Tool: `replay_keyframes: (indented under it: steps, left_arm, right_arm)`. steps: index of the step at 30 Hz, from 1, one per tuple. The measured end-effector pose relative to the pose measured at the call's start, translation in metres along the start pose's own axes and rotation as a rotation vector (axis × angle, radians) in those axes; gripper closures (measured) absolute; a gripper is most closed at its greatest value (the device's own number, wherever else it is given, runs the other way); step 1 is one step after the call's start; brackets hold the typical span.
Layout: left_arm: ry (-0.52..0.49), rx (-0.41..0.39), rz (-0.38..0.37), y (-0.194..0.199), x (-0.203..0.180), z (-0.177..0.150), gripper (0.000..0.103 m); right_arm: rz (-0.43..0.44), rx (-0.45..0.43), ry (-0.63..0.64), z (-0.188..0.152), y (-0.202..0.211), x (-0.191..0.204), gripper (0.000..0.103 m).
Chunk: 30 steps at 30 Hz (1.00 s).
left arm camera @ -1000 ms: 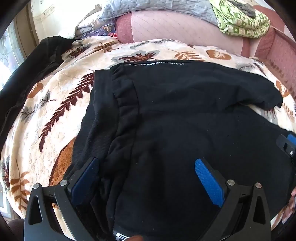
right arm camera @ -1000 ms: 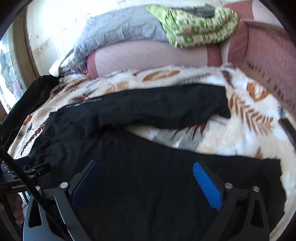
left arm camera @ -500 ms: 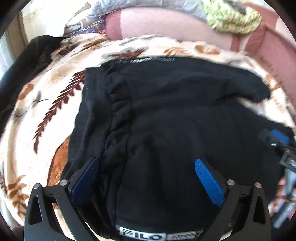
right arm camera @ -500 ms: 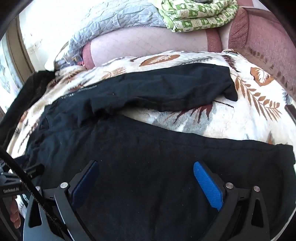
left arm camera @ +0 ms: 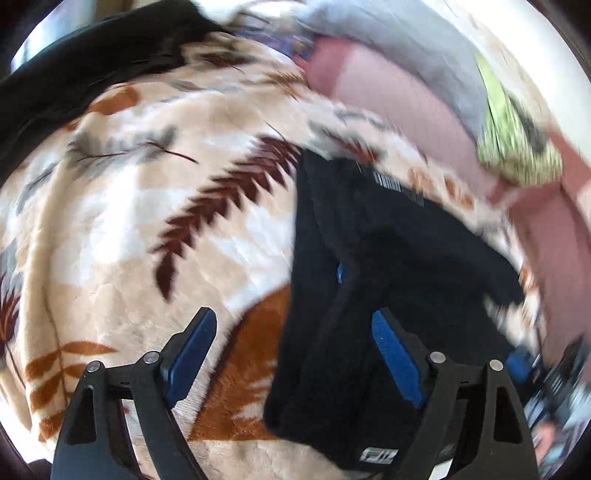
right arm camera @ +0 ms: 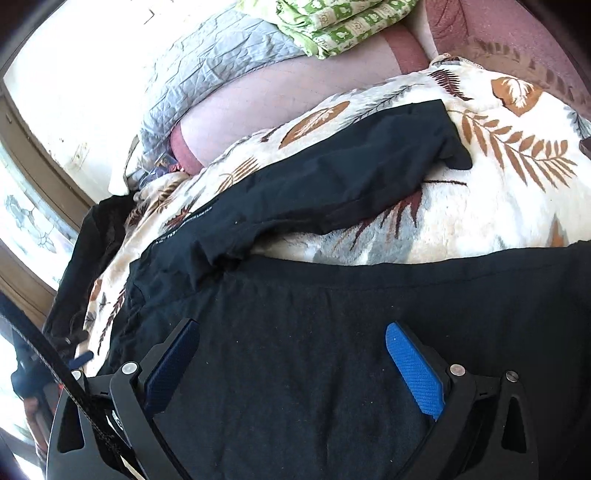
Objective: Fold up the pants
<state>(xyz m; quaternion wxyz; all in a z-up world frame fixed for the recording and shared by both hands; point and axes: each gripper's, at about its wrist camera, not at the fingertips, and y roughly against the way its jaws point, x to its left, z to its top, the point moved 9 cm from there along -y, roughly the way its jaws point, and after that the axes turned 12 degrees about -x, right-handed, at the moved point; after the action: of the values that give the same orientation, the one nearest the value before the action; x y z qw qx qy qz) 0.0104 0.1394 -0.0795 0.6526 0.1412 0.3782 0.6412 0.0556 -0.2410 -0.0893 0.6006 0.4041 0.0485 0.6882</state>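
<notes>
Black pants (right arm camera: 332, 295) lie spread on a cream leaf-print blanket (right arm camera: 498, 192), one leg stretching far right and the other nearer. My right gripper (right arm camera: 291, 358) is open and empty, low over the near leg. In the blurred left wrist view the pants' waistband end (left arm camera: 369, 258) lies right of centre. My left gripper (left arm camera: 291, 343) is open and empty, straddling the waistband's left edge, with its left finger over bare blanket (left arm camera: 147, 240).
A pink sofa back (right arm camera: 295, 85) carries a grey quilt (right arm camera: 229, 51) and a folded green patterned cloth (right arm camera: 347, 22). Another dark garment (left arm camera: 85, 62) lies at the blanket's far left. A window is on the left.
My left gripper has swung left, so the pants now sit at its right and bare blanket fills the left. The right gripper has tilted and risen slightly over the near leg. Both stay open.
</notes>
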Motion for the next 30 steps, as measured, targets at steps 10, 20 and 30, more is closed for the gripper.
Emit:
replay_keyframes:
  steps: [10,20,30]
  left_arm:
    - [-0.195,-0.001,0.138,0.008,-0.043,-0.004,0.08]
    - [-0.056,0.003,0.104,0.02,-0.032,0.013,0.085]
    - [-0.102,-0.06,0.103,0.026,-0.035,0.016,0.072]
  right_arm:
    - [-0.043,-0.073,0.112,0.014,0.011,0.003,0.005]
    - [-0.087,-0.164,0.131,0.041,0.028,-0.007,0.012]
    - [-0.174,-0.286,0.081,0.073,0.064,-0.045,0.013]
